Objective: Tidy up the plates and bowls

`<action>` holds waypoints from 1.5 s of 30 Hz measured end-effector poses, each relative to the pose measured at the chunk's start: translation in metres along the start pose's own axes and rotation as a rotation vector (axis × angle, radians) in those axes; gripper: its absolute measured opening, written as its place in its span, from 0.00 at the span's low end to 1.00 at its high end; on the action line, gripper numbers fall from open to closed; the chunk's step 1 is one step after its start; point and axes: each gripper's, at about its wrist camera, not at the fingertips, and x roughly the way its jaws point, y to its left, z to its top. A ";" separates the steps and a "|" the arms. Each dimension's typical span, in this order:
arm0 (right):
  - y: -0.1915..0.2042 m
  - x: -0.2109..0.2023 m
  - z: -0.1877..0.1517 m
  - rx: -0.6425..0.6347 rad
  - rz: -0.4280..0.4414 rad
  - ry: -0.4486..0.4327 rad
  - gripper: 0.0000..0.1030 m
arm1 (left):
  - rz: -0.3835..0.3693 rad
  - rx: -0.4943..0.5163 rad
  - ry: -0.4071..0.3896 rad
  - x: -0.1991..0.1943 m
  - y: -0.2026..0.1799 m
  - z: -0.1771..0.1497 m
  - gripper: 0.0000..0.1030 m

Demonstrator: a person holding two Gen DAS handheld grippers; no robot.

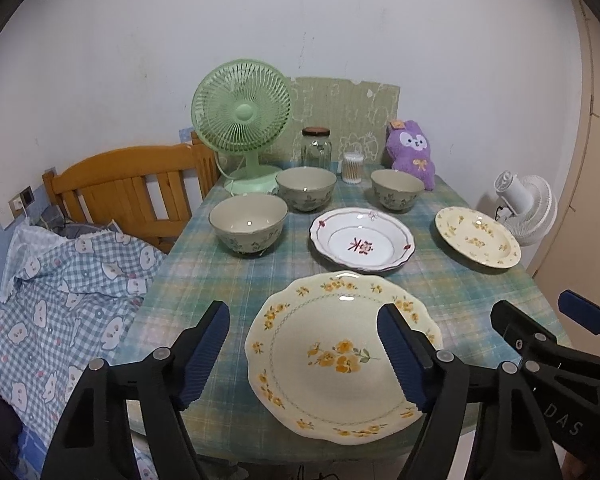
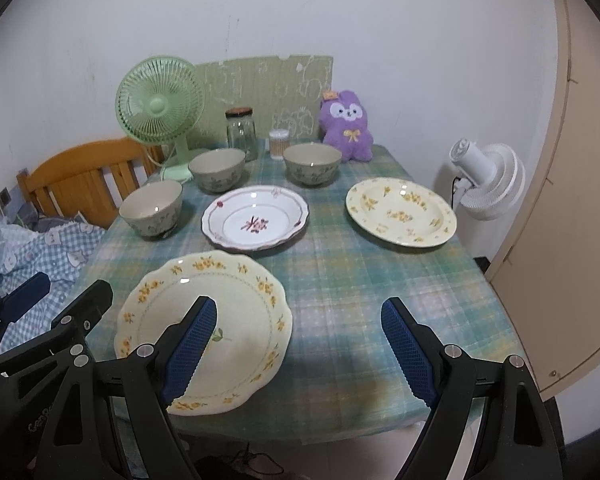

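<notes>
Left tool (image 1: 304, 352) tilts downward, its blue pads spread wide with nothing gripped. Right tool (image 2: 298, 350), just beside it, tilts likewise, pads wide apart, empty.

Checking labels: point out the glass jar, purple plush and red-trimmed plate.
glass jar (image 1: 316, 151), left wrist view, clear body below the lid.
purple plush (image 2: 347, 130), right wrist view, its chest by the bow.
red-trimmed plate (image 1: 362, 243), left wrist view, centre motif.
</notes>
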 end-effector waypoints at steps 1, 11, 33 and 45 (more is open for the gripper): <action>0.001 0.005 -0.001 0.001 0.002 0.011 0.84 | 0.000 -0.001 0.011 0.004 0.001 0.000 0.74; 0.016 0.069 -0.012 0.012 0.005 0.104 0.79 | -0.003 -0.011 0.120 0.061 0.014 -0.013 0.67; 0.035 0.171 -0.010 0.095 -0.106 0.363 0.58 | -0.072 0.011 0.360 0.157 0.047 -0.013 0.42; 0.036 0.170 -0.006 0.122 -0.166 0.401 0.53 | -0.090 0.065 0.386 0.162 0.043 -0.006 0.42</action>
